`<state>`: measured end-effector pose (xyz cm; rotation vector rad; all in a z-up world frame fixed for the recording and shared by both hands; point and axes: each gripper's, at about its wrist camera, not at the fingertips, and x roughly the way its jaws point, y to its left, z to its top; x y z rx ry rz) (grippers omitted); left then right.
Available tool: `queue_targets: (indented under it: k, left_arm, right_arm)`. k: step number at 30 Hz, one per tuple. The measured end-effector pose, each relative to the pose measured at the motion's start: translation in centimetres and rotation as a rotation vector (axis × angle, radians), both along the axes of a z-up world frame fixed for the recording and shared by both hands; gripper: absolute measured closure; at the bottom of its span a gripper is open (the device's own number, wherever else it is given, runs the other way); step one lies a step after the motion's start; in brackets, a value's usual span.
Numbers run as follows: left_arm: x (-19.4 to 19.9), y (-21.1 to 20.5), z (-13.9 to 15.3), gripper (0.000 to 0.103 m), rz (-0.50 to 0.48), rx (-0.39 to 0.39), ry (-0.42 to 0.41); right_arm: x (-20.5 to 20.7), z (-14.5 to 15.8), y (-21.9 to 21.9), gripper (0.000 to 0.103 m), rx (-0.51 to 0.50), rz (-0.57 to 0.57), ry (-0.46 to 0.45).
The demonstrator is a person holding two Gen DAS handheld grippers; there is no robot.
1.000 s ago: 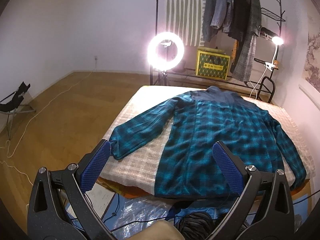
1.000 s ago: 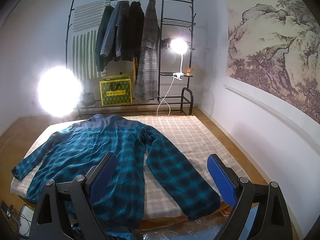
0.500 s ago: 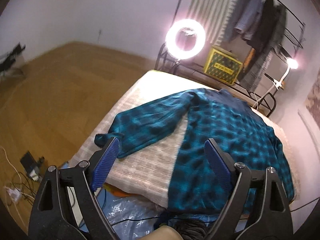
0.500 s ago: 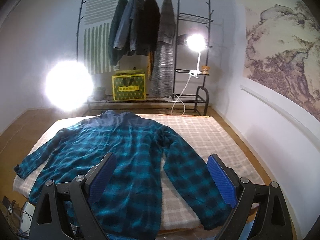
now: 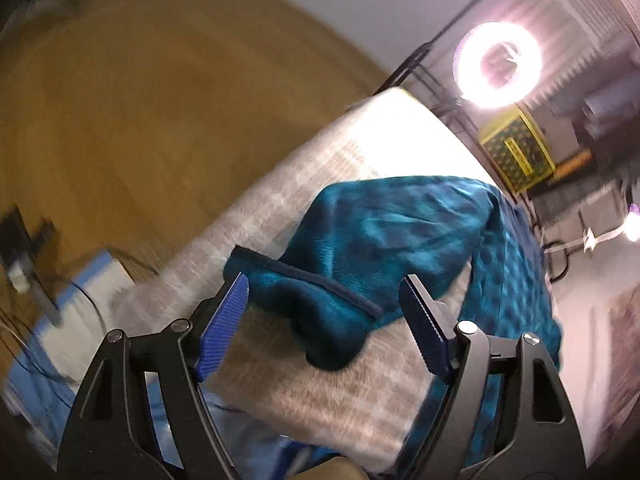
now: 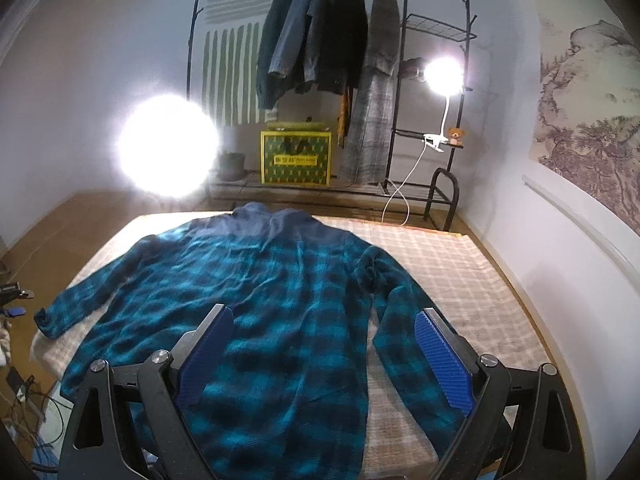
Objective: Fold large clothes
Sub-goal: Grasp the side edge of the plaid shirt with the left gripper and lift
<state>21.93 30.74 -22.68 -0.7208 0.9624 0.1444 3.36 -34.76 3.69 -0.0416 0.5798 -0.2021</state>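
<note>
A large teal and black plaid shirt (image 6: 280,304) lies flat, back up, on a bed with a beige checked cover (image 6: 444,264), sleeves spread to both sides. My left gripper (image 5: 324,300) is open, close above the cuff of the shirt's left sleeve (image 5: 320,304), which lies between the blue pads near the bed's left edge. My right gripper (image 6: 324,344) is open and empty, hovering over the shirt's lower half near the right sleeve (image 6: 404,320). The left wrist view is blurred by motion.
A clothes rack (image 6: 328,40) with hanging coats, a yellow-green box (image 6: 296,158), a ring light (image 6: 168,144) and a clip lamp (image 6: 444,76) stand behind the bed. Wooden floor (image 5: 120,120) lies to the left. Cables and blue plastic sheeting (image 5: 36,380) lie by the bed's near corner.
My left gripper has swung left and down to the left sleeve cuff, tilting the view. My right gripper has shifted left, toward the shirt's middle. Both stay open.
</note>
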Motion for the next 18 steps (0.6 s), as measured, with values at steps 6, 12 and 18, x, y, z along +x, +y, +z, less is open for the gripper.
queue_targets:
  k: [6, 12, 18]
  left_arm:
    - [2.8, 0.6, -3.0, 0.023, 0.029, -0.05, 0.054]
    - [5.3, -1.0, -3.7, 0.041, -0.002, 0.037, 0.085]
    - [7.3, -3.4, -4.9, 0.098, -0.108, 0.133, 0.136]
  right_arm:
    - [1.5, -1.1, 0.3, 0.009, 0.001, 0.004, 0.042]
    - [2.2, -2.1, 0.9, 0.009, 0.001, 0.024, 0.071]
    - [2.4, -2.4, 1.1, 0.009, 0.0, 0.035, 0.081]
